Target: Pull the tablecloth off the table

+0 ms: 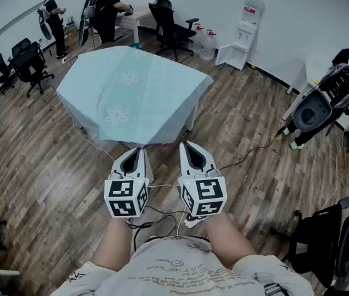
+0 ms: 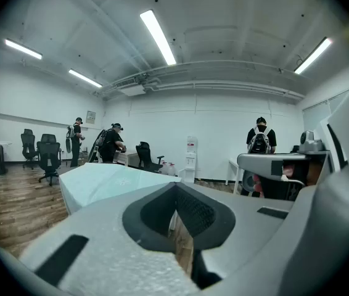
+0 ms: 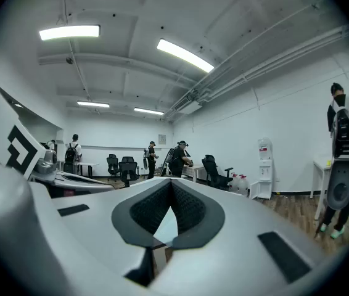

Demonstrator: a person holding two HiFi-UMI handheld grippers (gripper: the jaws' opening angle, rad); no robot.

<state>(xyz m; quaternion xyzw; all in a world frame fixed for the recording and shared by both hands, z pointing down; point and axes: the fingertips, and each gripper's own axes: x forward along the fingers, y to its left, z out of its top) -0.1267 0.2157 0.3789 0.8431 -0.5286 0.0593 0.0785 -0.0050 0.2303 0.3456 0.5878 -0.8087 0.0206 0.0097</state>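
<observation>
At the far left, black office chairs stood on the wood floor, and two people worked at the back wall. The pale blue tablecloth, printed with white flowers, still covered the desk, its near edge hanging just ahead of both grippers. The left gripper had its jaws pressed together with nothing between them, the tip just short of the cloth; its cube bore black-and-white square markers. The right gripper, beside it, was likewise closed and empty, with a matching marker cube. Print on the person's pale shirt was too small to read. Farther right stood a white water dispenser, its label unreadable.
</observation>
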